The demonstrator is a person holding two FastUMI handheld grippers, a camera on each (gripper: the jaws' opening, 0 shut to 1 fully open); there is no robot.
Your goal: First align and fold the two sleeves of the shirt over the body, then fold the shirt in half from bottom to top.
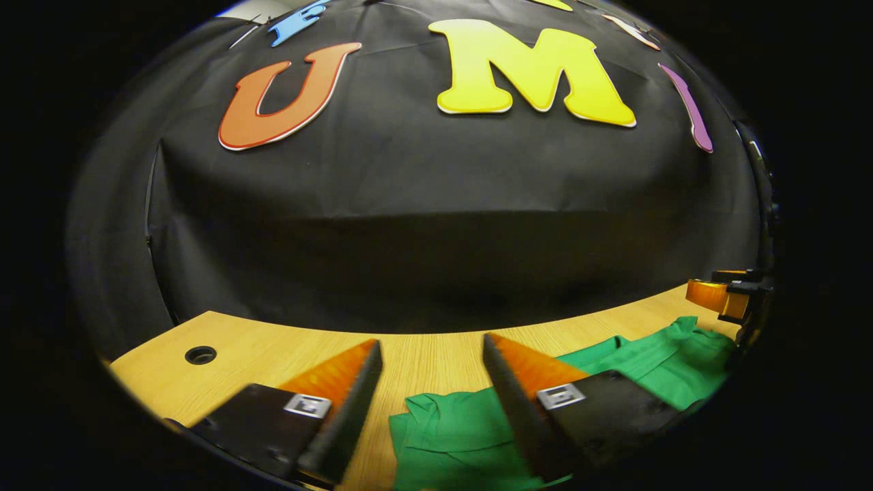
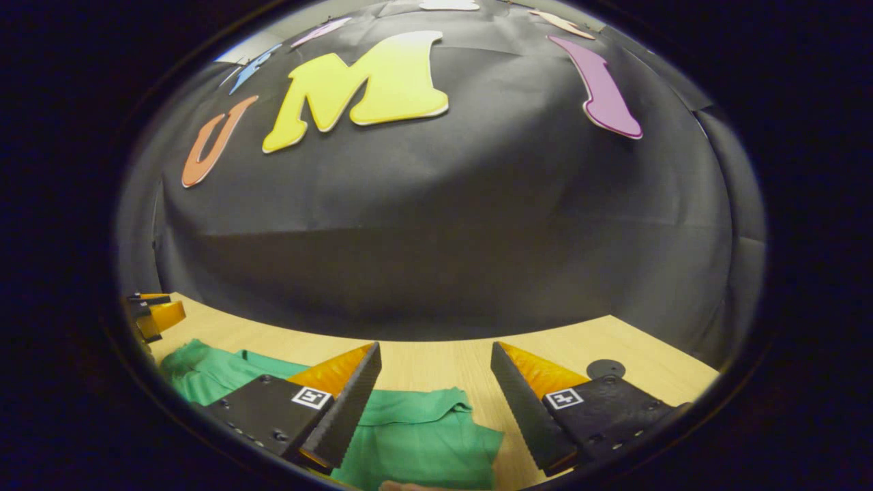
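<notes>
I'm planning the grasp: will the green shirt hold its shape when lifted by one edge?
Probably not. The green shirt lies rumpled and creased on the wooden table, so it looks floppy and would likely drape. It seems thin and light; pushed, it would probably bunch rather than slide whole.

Your shirt (image 1: 470, 436) lies on the table (image 1: 423, 354), under and between your left gripper (image 1: 431, 374) fingers, running off right toward your right gripper (image 1: 723, 296) at the edge. A table hole (image 1: 200, 354) sits far left; the booth wall (image 1: 436, 204) stands behind the table.
</notes>
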